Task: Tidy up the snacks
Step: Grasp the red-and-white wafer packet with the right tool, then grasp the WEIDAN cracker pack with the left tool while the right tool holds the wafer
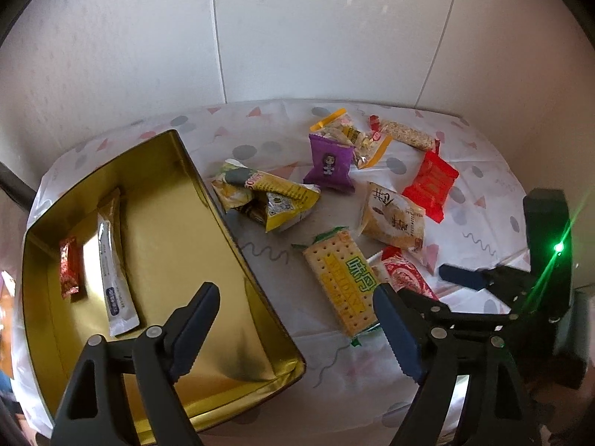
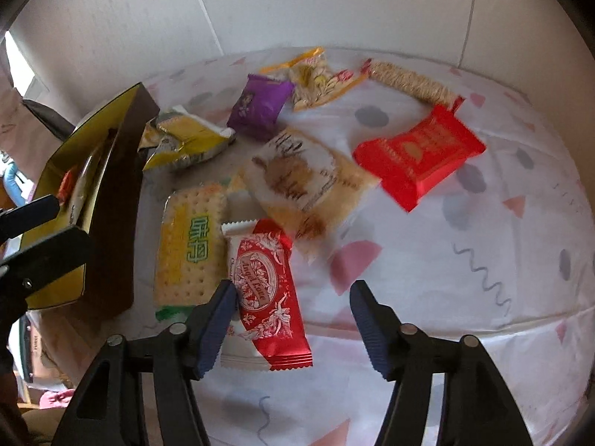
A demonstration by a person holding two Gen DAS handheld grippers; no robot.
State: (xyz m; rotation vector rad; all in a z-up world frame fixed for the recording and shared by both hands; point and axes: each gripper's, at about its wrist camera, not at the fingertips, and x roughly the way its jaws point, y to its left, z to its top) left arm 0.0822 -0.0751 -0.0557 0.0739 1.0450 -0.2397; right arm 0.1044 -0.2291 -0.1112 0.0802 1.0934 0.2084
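My right tongs (image 2: 292, 329) gape around the red-and-white foil wafer packet (image 2: 266, 293) beside the gold rectangular tin (image 1: 156, 245); left tongs (image 1: 295, 329) gape empty. The slippery packet could slide free.

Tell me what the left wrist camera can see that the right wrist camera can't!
Only the left wrist view looks down into the gold tin, so you see its floor, with a white stick packet and a small red packet lying inside. Only the right wrist view shows the whole red and white wrapper, lying between the open right gripper. Both show the cracker pack, purple packet and big red packet.
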